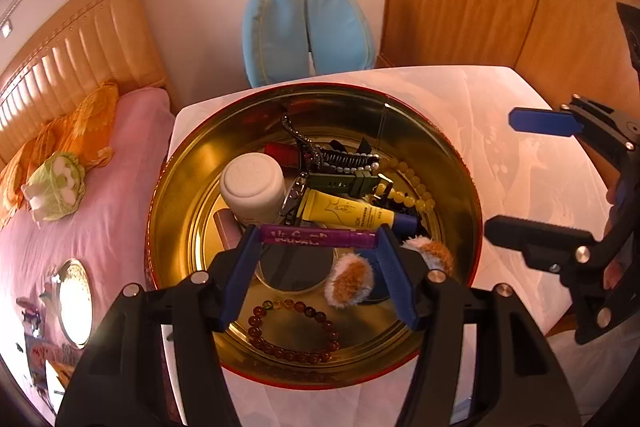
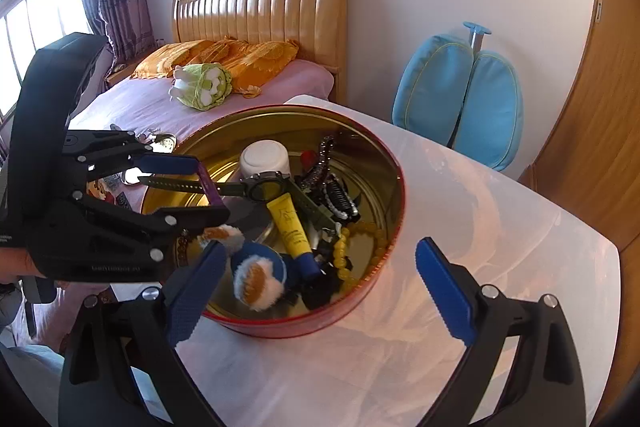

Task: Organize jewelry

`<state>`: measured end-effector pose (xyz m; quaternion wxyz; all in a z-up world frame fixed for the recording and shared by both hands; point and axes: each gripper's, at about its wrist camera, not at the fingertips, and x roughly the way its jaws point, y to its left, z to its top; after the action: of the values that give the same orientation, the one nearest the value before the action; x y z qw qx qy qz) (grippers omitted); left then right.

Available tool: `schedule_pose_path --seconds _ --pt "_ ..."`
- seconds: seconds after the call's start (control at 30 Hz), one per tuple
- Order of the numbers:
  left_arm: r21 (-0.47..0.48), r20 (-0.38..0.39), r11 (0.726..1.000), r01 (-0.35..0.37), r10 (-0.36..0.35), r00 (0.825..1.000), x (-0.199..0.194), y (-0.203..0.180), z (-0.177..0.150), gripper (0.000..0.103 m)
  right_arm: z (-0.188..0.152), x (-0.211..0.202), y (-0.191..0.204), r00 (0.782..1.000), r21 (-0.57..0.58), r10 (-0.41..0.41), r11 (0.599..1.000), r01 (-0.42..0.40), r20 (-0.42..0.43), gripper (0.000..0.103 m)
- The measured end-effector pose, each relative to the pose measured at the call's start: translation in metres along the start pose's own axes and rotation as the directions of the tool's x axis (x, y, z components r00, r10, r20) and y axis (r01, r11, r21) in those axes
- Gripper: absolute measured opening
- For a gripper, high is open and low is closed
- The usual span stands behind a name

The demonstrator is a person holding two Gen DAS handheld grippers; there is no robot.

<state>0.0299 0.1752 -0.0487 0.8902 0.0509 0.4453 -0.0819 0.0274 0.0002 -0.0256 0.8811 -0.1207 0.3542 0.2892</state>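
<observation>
Left wrist view: left gripper [image 1: 318,241] clamped endwise on purple tube [image 1: 318,238], above round gold tin [image 1: 180,195] on white-covered desk [image 1: 520,163]; brown bead bracelet [image 1: 294,331] at near rim, pink bed [image 1: 80,211] left.

Right wrist view: right gripper [image 2: 320,291] wide, empty, over tin's near edge; yellow bead strand [image 2: 352,247] inside; blue chair [image 2: 460,107] by wall.
</observation>
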Motion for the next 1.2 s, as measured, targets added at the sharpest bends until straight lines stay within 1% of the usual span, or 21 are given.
schedule_pose_path --seconds 0.1,0.17,0.2,0.3,0.4,0.5,0.6,0.73,0.87,1.0,1.1,1.2 --pt "0.043 0.012 0.998 0.037 -0.037 0.999 0.0 0.007 -0.004 0.071 0.002 0.01 0.012 0.999 -0.001 -0.04 0.999 0.04 -0.035 0.096" --pt "0.055 0.019 0.996 0.07 -0.071 0.997 0.001 0.009 -0.004 0.072 0.001 0.012 0.015 0.996 0.009 -0.076 0.997 0.076 -0.051 0.096" --pt "0.058 0.016 0.995 0.086 -0.087 0.996 0.002 0.011 -0.004 0.074 0.001 0.011 0.015 0.994 0.02 -0.09 0.996 0.091 -0.058 0.096" --pt "0.074 0.017 0.993 0.096 -0.098 0.995 0.003 0.013 -0.004 0.074 -0.003 0.008 0.018 0.989 0.038 -0.13 0.99 0.133 -0.077 0.097" --pt "0.101 0.003 0.991 0.083 -0.083 0.997 0.002 0.01 -0.005 0.079 -0.007 0.003 0.024 0.984 0.032 -0.154 0.987 0.157 -0.087 0.097" --pt "0.135 0.012 0.99 0.028 -0.03 0.999 -0.006 0.005 -0.007 0.08 -0.009 -0.005 0.028 0.983 0.012 -0.164 0.986 0.165 -0.082 0.097" --pt "0.134 0.028 0.991 0.009 -0.013 1.0 -0.018 0.006 -0.008 0.08 -0.013 -0.014 0.033 0.982 -0.01 -0.177 0.984 0.177 -0.072 0.098" --pt "0.095 0.051 0.995 0.026 -0.031 0.998 -0.032 0.012 -0.009 0.08 -0.016 -0.022 0.036 0.98 -0.014 -0.188 0.982 0.188 -0.057 0.098" --pt "0.066 0.076 0.998 0.007 -0.012 0.997 -0.042 0.016 -0.011 0.08 -0.017 -0.029 0.039 0.981 -0.013 -0.189 0.982 0.189 -0.051 0.098" --pt "0.054 0.089 0.998 0.021 -0.026 0.996 -0.048 0.017 -0.016 0.08 -0.016 -0.031 0.046 0.979 -0.043 -0.199 0.98 0.197 -0.047 0.098" --pt "0.044 0.094 0.998 0.048 -0.052 0.994 -0.051 0.019 -0.018 0.08 -0.017 -0.034 0.052 0.978 -0.065 -0.204 0.977 0.201 -0.038 0.098" --pt "0.049 0.09 0.998 0.032 -0.036 0.995 -0.052 0.017 -0.021 0.08 -0.017 -0.035 0.057 0.978 -0.078 -0.205 0.976 0.202 -0.032 0.098"
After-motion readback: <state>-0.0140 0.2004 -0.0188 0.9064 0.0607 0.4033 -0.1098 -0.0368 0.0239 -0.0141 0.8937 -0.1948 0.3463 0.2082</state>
